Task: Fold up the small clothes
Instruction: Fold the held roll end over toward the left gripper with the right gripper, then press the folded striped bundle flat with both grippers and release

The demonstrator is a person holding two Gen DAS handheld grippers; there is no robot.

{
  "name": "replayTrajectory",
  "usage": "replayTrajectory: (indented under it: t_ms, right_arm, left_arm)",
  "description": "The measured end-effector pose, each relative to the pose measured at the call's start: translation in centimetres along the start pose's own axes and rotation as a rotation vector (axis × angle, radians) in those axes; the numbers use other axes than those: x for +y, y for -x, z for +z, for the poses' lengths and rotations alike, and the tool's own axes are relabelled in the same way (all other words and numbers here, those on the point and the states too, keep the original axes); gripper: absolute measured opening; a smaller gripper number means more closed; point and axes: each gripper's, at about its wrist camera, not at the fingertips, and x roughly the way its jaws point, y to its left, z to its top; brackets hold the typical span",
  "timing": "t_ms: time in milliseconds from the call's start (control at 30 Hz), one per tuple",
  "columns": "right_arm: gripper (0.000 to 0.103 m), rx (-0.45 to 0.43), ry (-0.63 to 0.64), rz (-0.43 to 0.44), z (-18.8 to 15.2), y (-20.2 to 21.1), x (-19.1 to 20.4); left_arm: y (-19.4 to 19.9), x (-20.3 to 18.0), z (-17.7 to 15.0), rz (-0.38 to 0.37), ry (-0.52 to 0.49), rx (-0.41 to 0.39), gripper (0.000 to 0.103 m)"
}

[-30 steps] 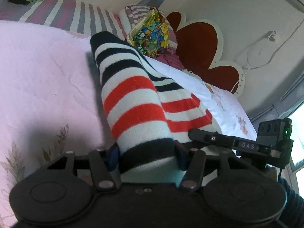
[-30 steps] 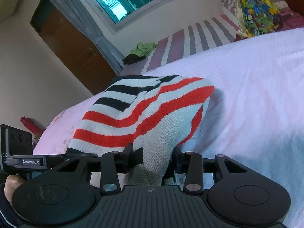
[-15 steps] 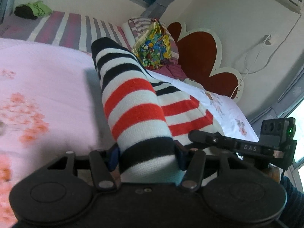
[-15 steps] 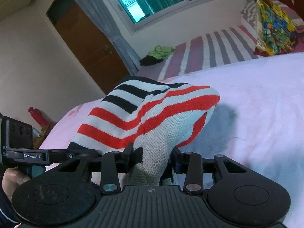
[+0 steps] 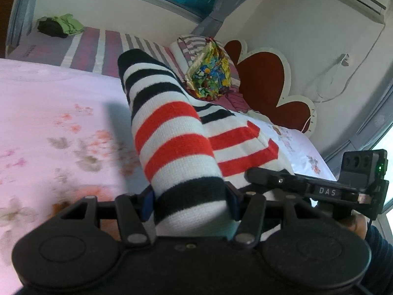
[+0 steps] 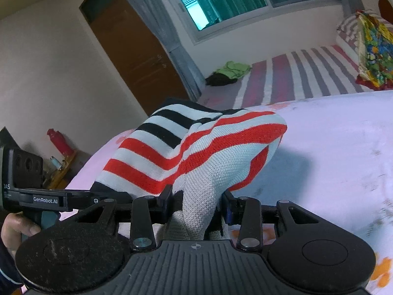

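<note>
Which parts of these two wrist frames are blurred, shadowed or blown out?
Left wrist: the floral bedsheet is motion-smeared while the striped garment stays sharp; it casts a shadow beside it; the lower-right window is blown out. Right wrist: fisheye bends the door; window glare up top; a soft shadow lies under the garment.

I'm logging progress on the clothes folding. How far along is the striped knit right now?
Done: little that shows. In hand: the striped knit is pinched by both the left gripper and the right gripper, bunched and draped above the pink bedsheet, not flat. Left: laying it down, making the folds, then perhaps the green and dark clothes on the striped bed.
</note>
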Motion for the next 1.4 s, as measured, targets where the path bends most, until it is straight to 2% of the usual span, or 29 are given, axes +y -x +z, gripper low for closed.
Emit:
replayTrajectory:
  t_ms: [267,467,667,967,1000,1033,1067,1100,1133,1167,1200,1267,1300,1333,1400]
  right_arm:
    - [0.04,0.029,-0.006,0.015,-2.0,-3.5,3.3]
    - [0.04,0.056,-0.011,0.019,-3.0,-6.0,3.9]
    - [0.04,0.078,-0.012,0.017,-3.6,-7.6,4.1]
    - [0.04,0.137,-0.06,-0.001,-5.3,-10.0,2.3]
    - [0.04,0.149,-0.081,-0.005,-5.5,-10.4,1.6]
    - [0.041,0.152,-0.109,-0.012,-5.8,-10.6,0.8]
    - [0.043,0.151,-0.135,-0.019,-6.0,-10.6,0.2]
    - [0.054,0.141,-0.15,-0.04,-6.0,-10.6,-0.3]
    - [0.07,0.13,-0.165,-0.063,-6.0,-10.5,-0.8]
    - [0.072,0.116,-0.19,-0.076,-5.8,-10.1,-1.4]
    - [0.071,0.099,-0.201,-0.078,-5.5,-9.7,-1.5]
    - [0.064,0.028,-0.156,-0.13,-4.3,-8.0,-1.1]
    - [0.044,-0.006,-0.136,-0.149,-3.6,-7.3,-0.9]
    - [0.027,-0.029,-0.118,-0.149,-3.0,-6.8,-0.5]
    - [0.025,-0.039,-0.046,-0.144,-1.5,-6.9,0.6]
  left_arm:
    - [2.8,3.7,-1.2,0.018,0.021,0.01,0.055]
    - [3.8,6.0,-2.1,0.026,0.037,0.022,0.055]
    - [4.1,7.4,-2.6,0.032,0.053,0.033,0.055]
    - [2.6,10.5,-4.1,0.049,0.108,0.066,0.056]
    - [2.6,10.9,-4.3,0.042,0.116,0.062,0.058]
    - [2.6,11.2,-4.5,0.04,0.126,0.054,0.066]
    - [2.8,11.3,-4.6,0.066,0.119,0.035,0.084]
    - [3.2,11.2,-4.7,0.125,0.101,0.01,0.093]
    - [3.6,11.2,-4.8,0.15,0.089,-0.006,0.095]
    - [4.0,11.5,-4.9,0.14,0.098,-0.013,0.092]
    - [4.5,11.8,-4.9,0.128,0.117,-0.024,0.089]
    - [5.6,11.4,-4.4,0.133,0.1,-0.049,0.068]
    - [6.1,10.7,-3.9,0.139,0.073,-0.064,0.062]
    - [6.5,9.9,-3.2,0.153,0.03,-0.084,0.051]
    - [6.4,8.2,-1.9,0.172,-0.051,-0.103,0.05]
